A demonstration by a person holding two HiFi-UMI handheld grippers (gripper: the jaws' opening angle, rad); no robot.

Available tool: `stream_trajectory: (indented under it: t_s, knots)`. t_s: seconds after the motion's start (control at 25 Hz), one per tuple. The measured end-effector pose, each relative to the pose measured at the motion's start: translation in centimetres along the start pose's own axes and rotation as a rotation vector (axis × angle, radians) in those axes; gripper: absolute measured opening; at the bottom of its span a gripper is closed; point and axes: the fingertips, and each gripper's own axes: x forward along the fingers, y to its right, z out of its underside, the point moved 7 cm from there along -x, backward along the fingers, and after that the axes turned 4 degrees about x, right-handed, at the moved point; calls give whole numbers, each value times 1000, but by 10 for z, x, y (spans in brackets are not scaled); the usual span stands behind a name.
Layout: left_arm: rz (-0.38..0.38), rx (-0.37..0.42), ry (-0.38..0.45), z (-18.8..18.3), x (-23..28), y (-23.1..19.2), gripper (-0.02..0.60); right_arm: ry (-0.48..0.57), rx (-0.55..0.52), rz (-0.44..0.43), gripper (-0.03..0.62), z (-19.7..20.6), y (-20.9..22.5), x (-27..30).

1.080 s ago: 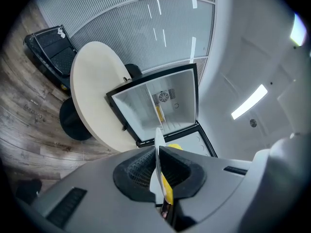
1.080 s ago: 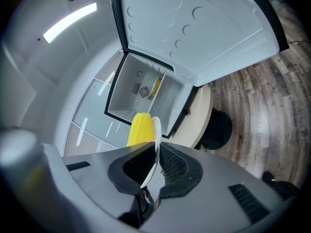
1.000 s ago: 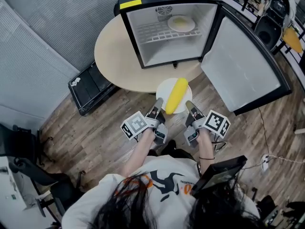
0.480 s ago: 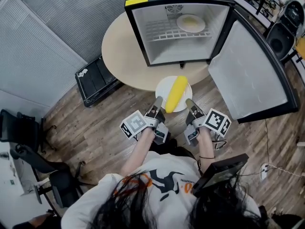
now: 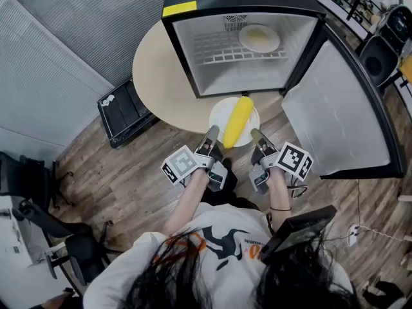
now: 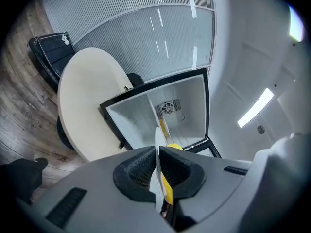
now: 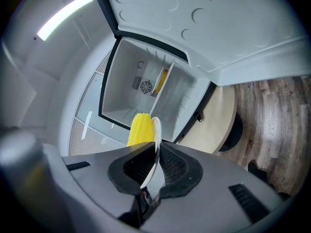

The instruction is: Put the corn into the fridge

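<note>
**Two grippers held a plate of corn before the open fridge**

One small black fridge [image 5: 244,50] stood on a round table [image 5: 161,76], its door [image 5: 335,108] swung wide to the right. On its wire shelf [image 5: 219,47] lay a second plate [image 5: 259,38] with something yellow on it.

Just in front of the fridge opening, over the table's near edge, a white plate [image 5: 251,124] carried the corn [image 5: 237,121]. The cob lay flat across the plate's middle. Its long axis ran from the person toward the fridge, with the far tip leaning slightly right. It was bare, bright yellow, with neat rows of kernels.

The left gripper [image 5: 210,137] was clamped on the plate's near-left rim, and the right gripper [image 5: 255,139] on its near-right rim.
</note>
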Motion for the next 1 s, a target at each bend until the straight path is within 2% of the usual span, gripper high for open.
stream_trajectory:
  t_s: [0.6, 1.0]
  knots:
    - [23, 7, 59, -57, 78, 4, 23, -22, -36, -27, 23, -74, -19, 78]
    - [5, -5, 125, -92, 105, -2, 23, -73, -55, -37, 23, -100, -32, 129]
